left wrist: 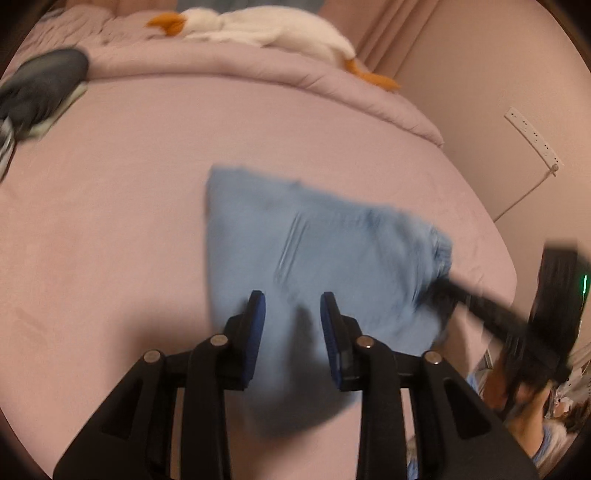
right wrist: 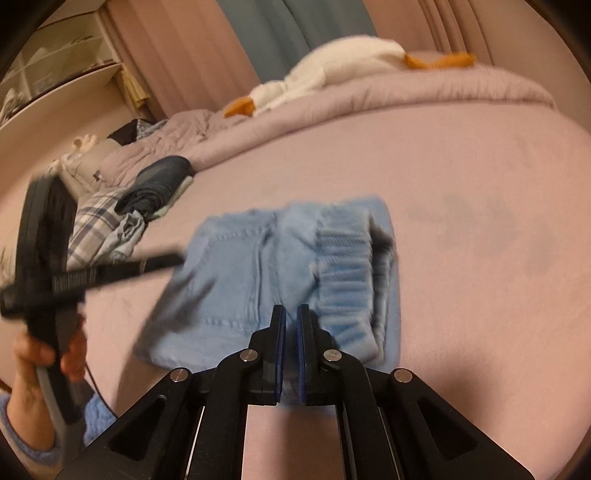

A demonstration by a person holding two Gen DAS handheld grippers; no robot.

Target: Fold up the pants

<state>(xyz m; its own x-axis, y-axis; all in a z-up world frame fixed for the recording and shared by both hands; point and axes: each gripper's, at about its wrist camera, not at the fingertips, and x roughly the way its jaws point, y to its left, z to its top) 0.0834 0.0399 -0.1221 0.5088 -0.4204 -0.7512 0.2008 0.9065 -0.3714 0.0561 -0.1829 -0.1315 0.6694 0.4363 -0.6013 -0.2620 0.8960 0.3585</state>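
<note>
Light blue pants lie folded into a compact block on the pink bed sheet, with the ribbed waistband on the right in the right wrist view. My left gripper hovers over the pants' near edge, open, with nothing between its pads. Seen from the right wrist, the left gripper reaches in from the left to the pants. My right gripper is shut, tips at the pants beside the waistband. I cannot tell if cloth is pinched. From the left wrist, the right gripper touches the pants' right edge.
A white plush goose lies on the rolled quilt at the back. Dark folded clothes and a plaid cloth sit at the bed's left. The wall carries a power strip. A hand holds the left gripper.
</note>
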